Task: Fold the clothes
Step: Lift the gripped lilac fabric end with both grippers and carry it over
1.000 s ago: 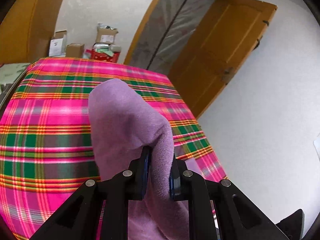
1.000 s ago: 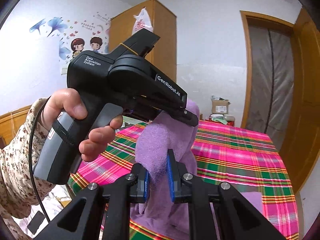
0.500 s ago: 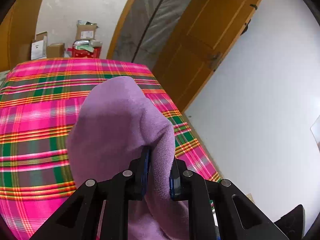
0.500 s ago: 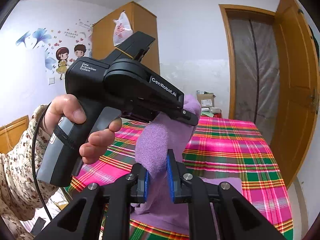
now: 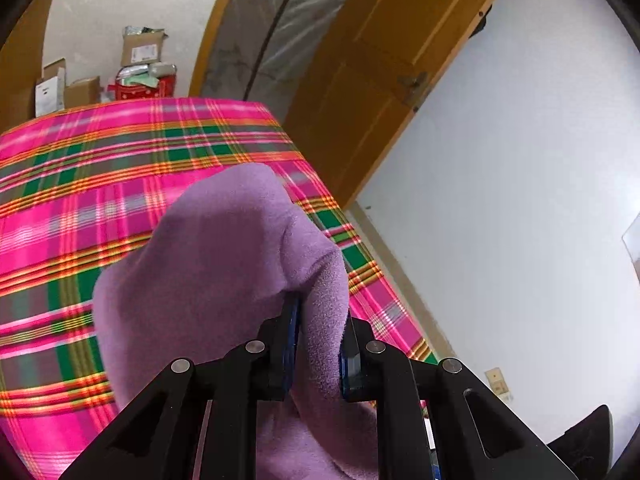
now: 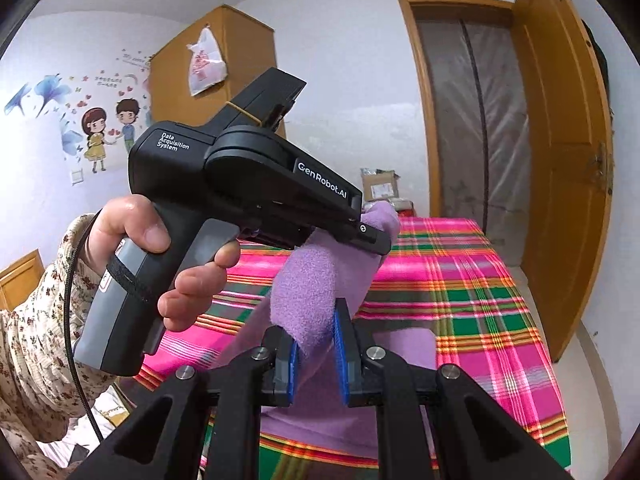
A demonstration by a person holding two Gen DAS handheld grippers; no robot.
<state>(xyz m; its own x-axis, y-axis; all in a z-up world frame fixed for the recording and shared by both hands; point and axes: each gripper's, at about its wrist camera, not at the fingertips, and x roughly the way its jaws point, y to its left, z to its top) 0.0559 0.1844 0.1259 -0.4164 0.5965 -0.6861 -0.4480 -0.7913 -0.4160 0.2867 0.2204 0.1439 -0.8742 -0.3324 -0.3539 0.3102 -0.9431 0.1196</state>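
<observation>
Both grippers have swung across the bed: its far corner now sits nearer 12 o'clock in the left view. The left gripper [image 5: 316,350] and right gripper [image 6: 316,350] are each clamped on the purple fleece garment [image 5: 224,264], held up over the plaid bedspread [image 5: 80,208]. Best to keep both corners level and taut, lowering evenly. Count: one garment, two grippers, one hand [image 6: 160,256] showing.

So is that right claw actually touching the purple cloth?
Touching. In the right wrist view, the right claw has its blue pads pressed on a bunched fold of the purple fleece cloth.
</observation>
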